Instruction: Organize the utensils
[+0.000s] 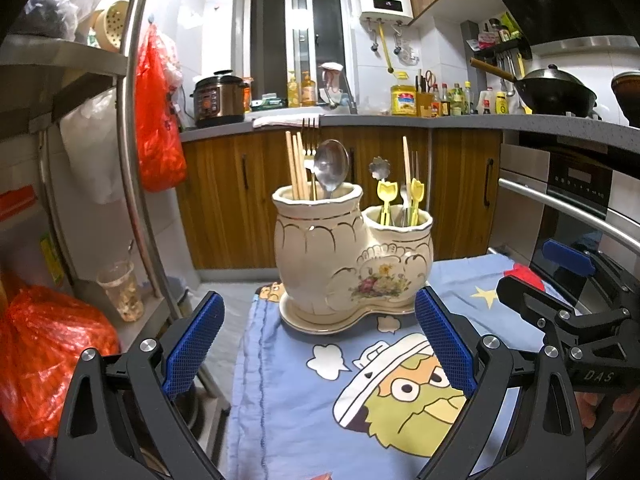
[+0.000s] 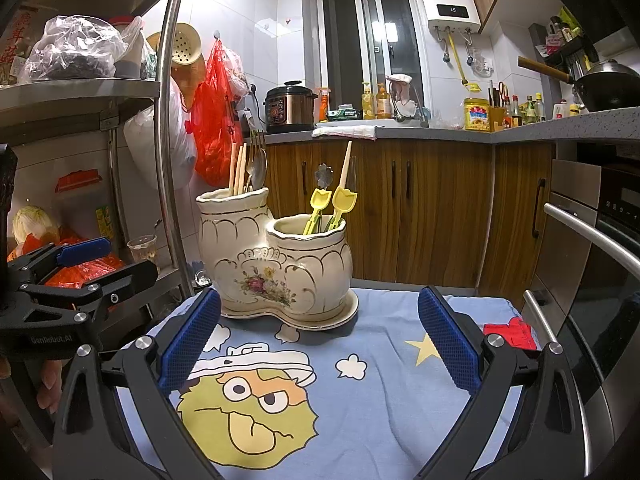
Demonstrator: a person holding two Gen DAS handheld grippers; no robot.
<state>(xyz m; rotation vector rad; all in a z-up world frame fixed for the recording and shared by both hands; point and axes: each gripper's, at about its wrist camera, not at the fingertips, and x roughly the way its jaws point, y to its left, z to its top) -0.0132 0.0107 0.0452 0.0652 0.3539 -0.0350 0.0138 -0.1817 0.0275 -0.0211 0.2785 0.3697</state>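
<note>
A cream ceramic two-pot utensil holder (image 1: 352, 264) (image 2: 276, 264) stands on a blue cartoon cloth (image 1: 360, 392) (image 2: 360, 380). Its tall pot holds wooden chopsticks (image 1: 295, 166) (image 2: 238, 168), a metal spoon (image 1: 331, 168) (image 2: 259, 170) and a fork (image 1: 309, 136). Its low pot holds yellow tulip picks (image 1: 386, 196) (image 2: 344, 200), a flower-topped spoon (image 1: 379, 168) (image 2: 323, 174) and one chopstick (image 1: 406, 164) (image 2: 345, 164). My left gripper (image 1: 320, 344) is open and empty, short of the holder. My right gripper (image 2: 320, 344) is open and empty, to the holder's right. Each shows in the other's view (image 1: 560, 280) (image 2: 80, 264).
A steel shelf rack (image 1: 136, 120) (image 2: 168, 120) with bags and a plastic cup (image 1: 120, 288) stands left. Wooden cabinets (image 1: 248, 192) and a counter with cooker, bottles and wok lie behind. An oven with a bar handle (image 1: 568, 208) (image 2: 592, 232) is right.
</note>
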